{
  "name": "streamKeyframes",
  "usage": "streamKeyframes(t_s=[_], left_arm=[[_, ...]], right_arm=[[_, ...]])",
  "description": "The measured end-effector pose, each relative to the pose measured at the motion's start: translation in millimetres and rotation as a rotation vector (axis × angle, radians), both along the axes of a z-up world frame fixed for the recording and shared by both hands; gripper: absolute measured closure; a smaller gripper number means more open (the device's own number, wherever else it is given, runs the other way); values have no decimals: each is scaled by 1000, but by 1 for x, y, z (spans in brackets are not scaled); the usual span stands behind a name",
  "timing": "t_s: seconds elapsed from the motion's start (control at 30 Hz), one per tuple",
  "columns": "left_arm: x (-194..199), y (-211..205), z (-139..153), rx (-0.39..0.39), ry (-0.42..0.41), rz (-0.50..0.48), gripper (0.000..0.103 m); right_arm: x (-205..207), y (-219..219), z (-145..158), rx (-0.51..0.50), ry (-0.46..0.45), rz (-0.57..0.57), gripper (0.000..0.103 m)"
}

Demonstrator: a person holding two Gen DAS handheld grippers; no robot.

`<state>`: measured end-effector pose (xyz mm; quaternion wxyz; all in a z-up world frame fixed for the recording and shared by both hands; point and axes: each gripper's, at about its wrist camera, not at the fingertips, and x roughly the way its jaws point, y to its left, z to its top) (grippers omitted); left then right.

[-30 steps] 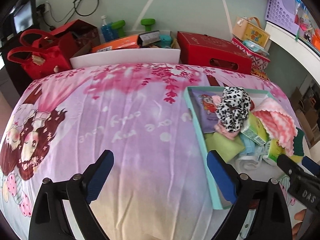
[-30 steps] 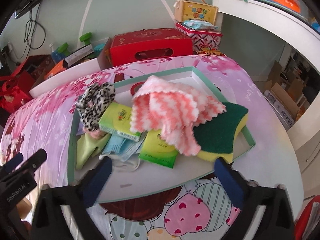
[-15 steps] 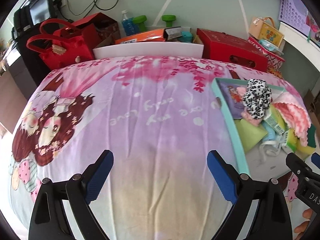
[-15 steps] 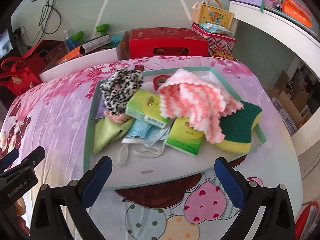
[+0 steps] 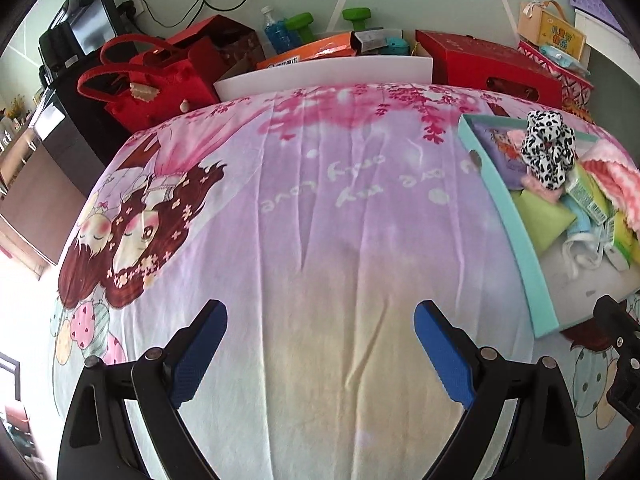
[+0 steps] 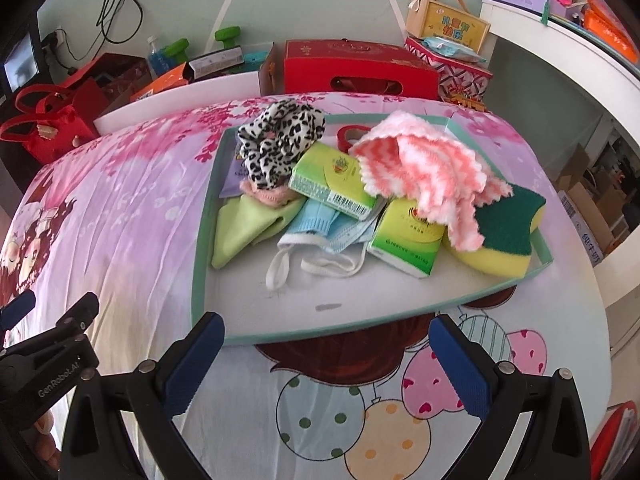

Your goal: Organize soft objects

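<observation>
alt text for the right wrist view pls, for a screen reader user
A teal tray on a pink cartoon bedsheet holds a jumble: leopard-print scrunchie, pink-and-white cloth, green-and-yellow sponge, blue face mask and two green tissue packs. The open right gripper hovers at the tray's near edge, empty.

A bed [image 5: 320, 208] carries everything, spread with a pink and lilac cartoon-print sheet [image 6: 120, 216] showing blossoms, two girls' faces and balloons. Directly on the sheet lies one teal-rimmed tray [image 6: 204, 216], just ahead of the right gripper [image 6: 326, 364] and off to the right of the left gripper [image 5: 320, 350], whose spread fingers frame bare sheet.
</observation>
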<state>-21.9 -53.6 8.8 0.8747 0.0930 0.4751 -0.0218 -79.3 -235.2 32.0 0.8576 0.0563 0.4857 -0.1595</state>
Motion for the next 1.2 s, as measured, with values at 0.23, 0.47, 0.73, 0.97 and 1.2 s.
streamKeyframes(t_s=[0.23,0.47,0.73,0.97,1.2], left_arm=[[1,3,-1,-11,5,4,8],[7,1,-4,-5,8,-5,8],[16,-8,-15,12,38,-16,8],[17,-14,-18,14,48,-33,8],[19,-12,-20,1,60,-26,8]], right_arm=[[1,-1,-2,5,0,-1,0],[6,-4,-4,18,-15,-3,0],[11,-5,-7,19,-17,8,0],[12,-8,-11,18,-7,4,0],[14,-7,-15,22,2,8,0]])
